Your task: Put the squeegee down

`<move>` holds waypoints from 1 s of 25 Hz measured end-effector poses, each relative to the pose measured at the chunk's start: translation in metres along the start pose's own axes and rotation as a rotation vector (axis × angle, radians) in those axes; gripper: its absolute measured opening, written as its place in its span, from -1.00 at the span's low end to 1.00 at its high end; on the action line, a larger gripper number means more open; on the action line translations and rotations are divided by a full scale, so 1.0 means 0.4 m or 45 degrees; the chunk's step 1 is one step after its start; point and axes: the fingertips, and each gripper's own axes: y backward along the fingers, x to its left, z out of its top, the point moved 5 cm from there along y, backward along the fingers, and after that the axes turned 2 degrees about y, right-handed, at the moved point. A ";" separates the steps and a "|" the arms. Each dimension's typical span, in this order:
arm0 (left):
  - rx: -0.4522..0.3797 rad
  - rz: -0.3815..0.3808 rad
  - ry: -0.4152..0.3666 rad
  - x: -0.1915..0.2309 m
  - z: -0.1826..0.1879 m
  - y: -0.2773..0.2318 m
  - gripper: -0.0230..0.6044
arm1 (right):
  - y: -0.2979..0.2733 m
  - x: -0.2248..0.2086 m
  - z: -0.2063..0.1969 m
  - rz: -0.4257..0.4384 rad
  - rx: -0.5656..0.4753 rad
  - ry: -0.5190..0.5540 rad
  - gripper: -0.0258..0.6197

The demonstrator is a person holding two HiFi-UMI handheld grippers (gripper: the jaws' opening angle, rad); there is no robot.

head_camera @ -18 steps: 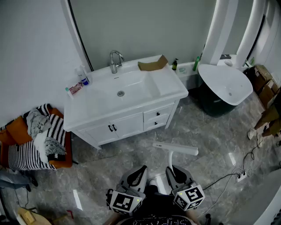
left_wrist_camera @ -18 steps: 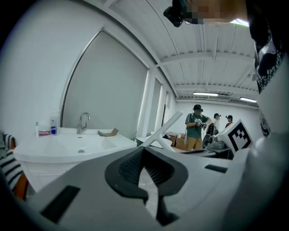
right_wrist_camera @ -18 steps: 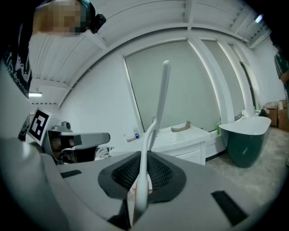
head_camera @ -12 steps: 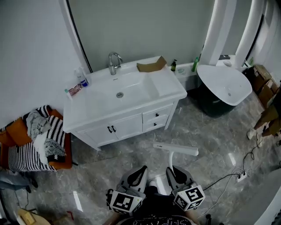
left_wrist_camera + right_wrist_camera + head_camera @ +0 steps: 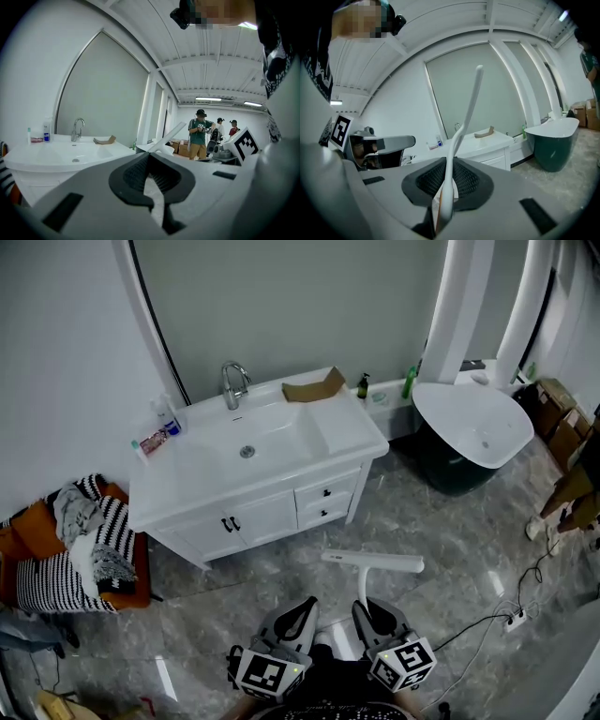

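Observation:
The white T-shaped squeegee (image 5: pixel 372 562) is held out over the grey marble floor with its blade lying crosswise. Its thin handle runs back into my right gripper (image 5: pixel 372 607), which is shut on it. In the right gripper view the handle (image 5: pixel 464 126) rises from between the ribbed pads of the right gripper (image 5: pixel 451 161) and curves up. My left gripper (image 5: pixel 300 609) hangs beside it to the left, shut with nothing in it. In the left gripper view its tips (image 5: pixel 150 157) meet, and the squeegee blade (image 5: pixel 171 133) shows slanting beyond them.
A white vanity (image 5: pixel 225 488) with sink and faucet (image 5: pixel 232 382) stands ahead, a cardboard piece (image 5: pixel 314 387) on its top. A dark freestanding tub (image 5: pixel 473 427) is at right, an orange chair with striped cushions (image 5: pixel 75 549) at left. A cable and power strip (image 5: pixel 511 615) lie on the floor.
The head view has shifted a little, so the vanity sits lower and further left in the picture. Both grippers and the squeegee keep their pose; the right stays shut on the handle.

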 end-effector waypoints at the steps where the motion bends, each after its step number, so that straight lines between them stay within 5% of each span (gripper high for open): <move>1: -0.002 -0.002 -0.003 -0.007 -0.001 -0.008 -0.91 | 0.005 -0.008 0.003 0.005 -0.012 -0.015 -0.75; 12: 0.020 0.009 -0.011 -0.049 -0.025 -0.071 -0.91 | 0.034 -0.105 0.017 -0.023 -0.053 -0.037 -0.76; 25: 0.099 -0.048 0.036 0.049 -0.007 -0.245 -0.91 | -0.092 -0.222 0.054 -0.106 0.019 -0.080 -0.75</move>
